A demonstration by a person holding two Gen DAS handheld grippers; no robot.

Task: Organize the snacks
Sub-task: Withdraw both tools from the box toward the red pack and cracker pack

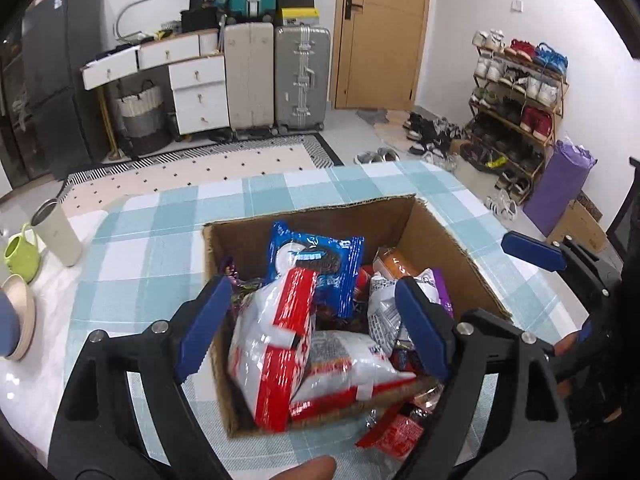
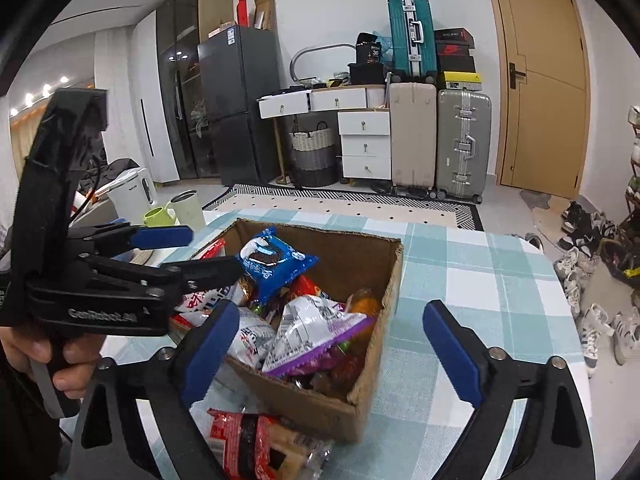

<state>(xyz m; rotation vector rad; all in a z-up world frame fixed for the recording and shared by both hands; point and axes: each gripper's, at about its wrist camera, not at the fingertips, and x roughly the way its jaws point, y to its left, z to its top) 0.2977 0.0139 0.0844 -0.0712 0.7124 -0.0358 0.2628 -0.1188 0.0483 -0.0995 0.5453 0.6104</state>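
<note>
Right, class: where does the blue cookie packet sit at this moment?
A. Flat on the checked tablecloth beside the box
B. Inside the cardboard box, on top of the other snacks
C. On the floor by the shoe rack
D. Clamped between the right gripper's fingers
B: the blue cookie packet rests on the pile of snacks inside the cardboard box, touched by neither gripper.

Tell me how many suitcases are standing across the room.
3: a beige suitcase and a silver suitcase side by side on the floor, and a teal suitcase stacked above the beige one. Others may be hidden.
</note>
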